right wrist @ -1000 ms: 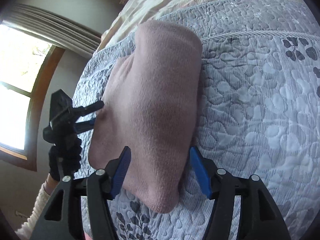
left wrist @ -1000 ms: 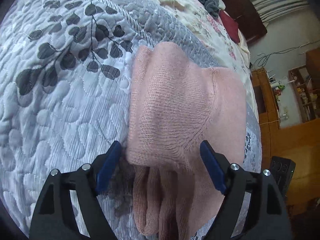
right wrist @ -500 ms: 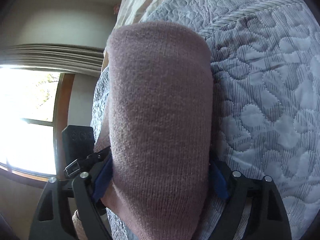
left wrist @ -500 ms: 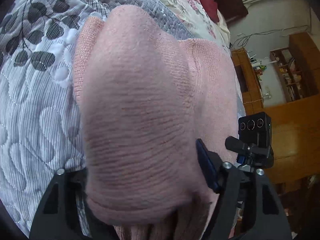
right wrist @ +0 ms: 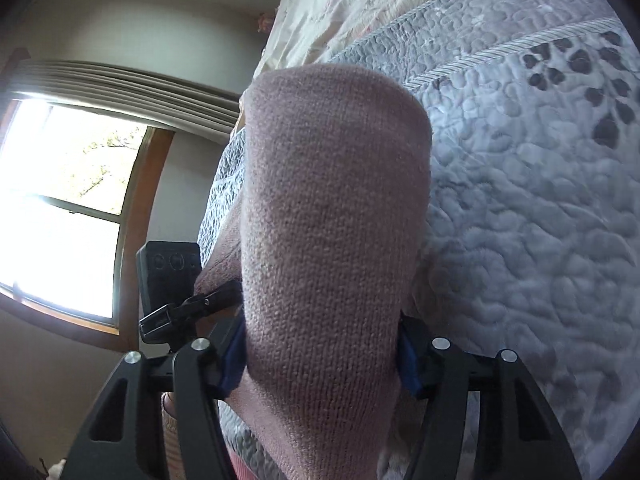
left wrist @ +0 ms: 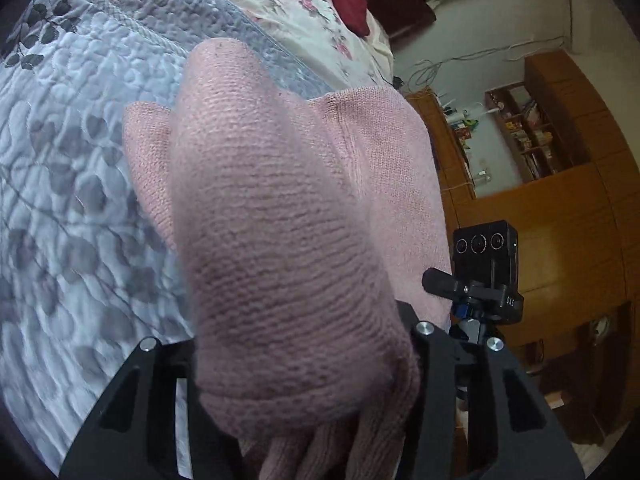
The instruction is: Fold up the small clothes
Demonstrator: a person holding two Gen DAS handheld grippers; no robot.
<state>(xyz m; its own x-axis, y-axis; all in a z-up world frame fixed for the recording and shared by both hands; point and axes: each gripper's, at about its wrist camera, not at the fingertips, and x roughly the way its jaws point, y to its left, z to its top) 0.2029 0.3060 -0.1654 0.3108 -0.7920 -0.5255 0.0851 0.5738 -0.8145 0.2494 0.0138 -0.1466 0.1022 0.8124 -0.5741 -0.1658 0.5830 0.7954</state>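
Both grippers, left gripper point(left wrist: 304, 364) and right gripper point(right wrist: 320, 352), are pinching the pink knitted garment point(left wrist: 280, 220) above the grey quilted bedspread point(left wrist: 80, 200). Thick knit is possibly slipping out, its 12 o'clock fold sagging unevenly.

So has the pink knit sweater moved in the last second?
Yes. The pink knit sweater has come up off the grey quilt toward both cameras, now bunched between each gripper's fingers.

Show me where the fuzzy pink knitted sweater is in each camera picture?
Left wrist view: the pink knitted sweater fills the centre, draped between the left gripper arms.
Right wrist view: centre, between the right gripper arms.
Shared landmark: the grey quilted leaf-print bedspread.
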